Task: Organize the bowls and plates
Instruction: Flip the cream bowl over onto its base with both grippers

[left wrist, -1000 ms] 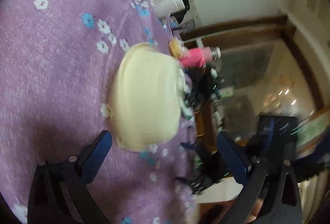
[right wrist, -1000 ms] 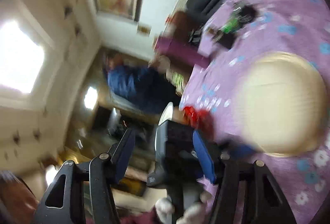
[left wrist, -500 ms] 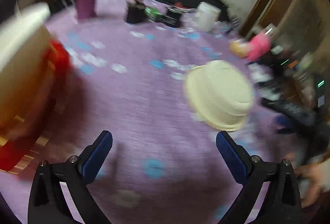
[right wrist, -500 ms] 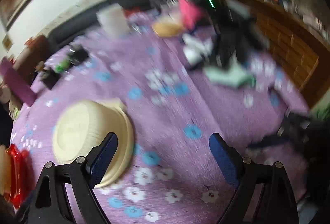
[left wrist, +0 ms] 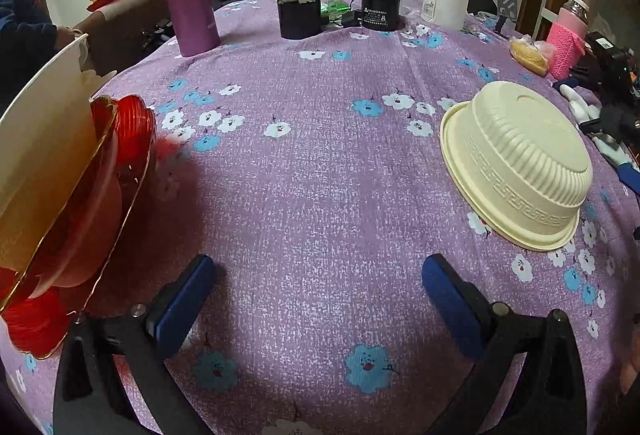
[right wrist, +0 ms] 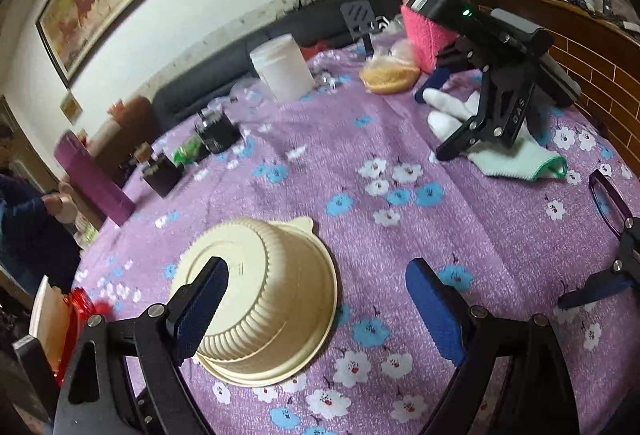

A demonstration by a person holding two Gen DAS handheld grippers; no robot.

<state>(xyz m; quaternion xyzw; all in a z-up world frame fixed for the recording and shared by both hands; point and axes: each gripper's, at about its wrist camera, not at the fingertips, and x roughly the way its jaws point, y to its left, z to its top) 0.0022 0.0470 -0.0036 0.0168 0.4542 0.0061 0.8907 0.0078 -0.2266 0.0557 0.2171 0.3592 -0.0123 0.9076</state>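
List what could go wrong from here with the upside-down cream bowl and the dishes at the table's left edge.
1. The cream bowl lies rim-down on the tablecloth, so the open right tool may slip on its ribbed, sloping wall.
2. The red dishes and the white plate lean at the table's edge; a nudge from the open left tool could tip them off.

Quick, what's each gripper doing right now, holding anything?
Left gripper: open, empty, above bare tablecloth.
Right gripper: open after just widening, holding nothing; the upturned cream bowl lies beside its left finger.
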